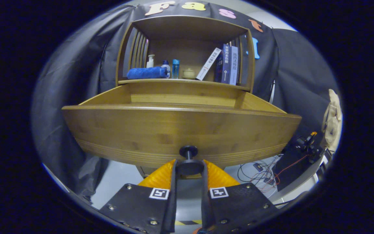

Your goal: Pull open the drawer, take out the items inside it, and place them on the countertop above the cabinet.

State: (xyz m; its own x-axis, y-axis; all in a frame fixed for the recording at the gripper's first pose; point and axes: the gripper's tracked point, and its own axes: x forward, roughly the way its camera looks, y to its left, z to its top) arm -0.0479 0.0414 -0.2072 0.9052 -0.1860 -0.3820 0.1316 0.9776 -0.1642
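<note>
Black cloth wall behind a wooden cabinet (187,48); towel (147,72), bottles and books on its shelf. The drawer (180,130) is pulled out toward you. Your gripper (189,169) is clamped on its black knob (188,151), both fingers pressing.

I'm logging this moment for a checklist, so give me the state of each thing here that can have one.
drawer: pulled open, inside hidden behind its front.
knob: gripped between the fingers.
gripper: shut on knob.
blue towel: rolled, lying on the shelf.
books: upright, one white book leaning against them.
bottles: standing, capped.
</note>
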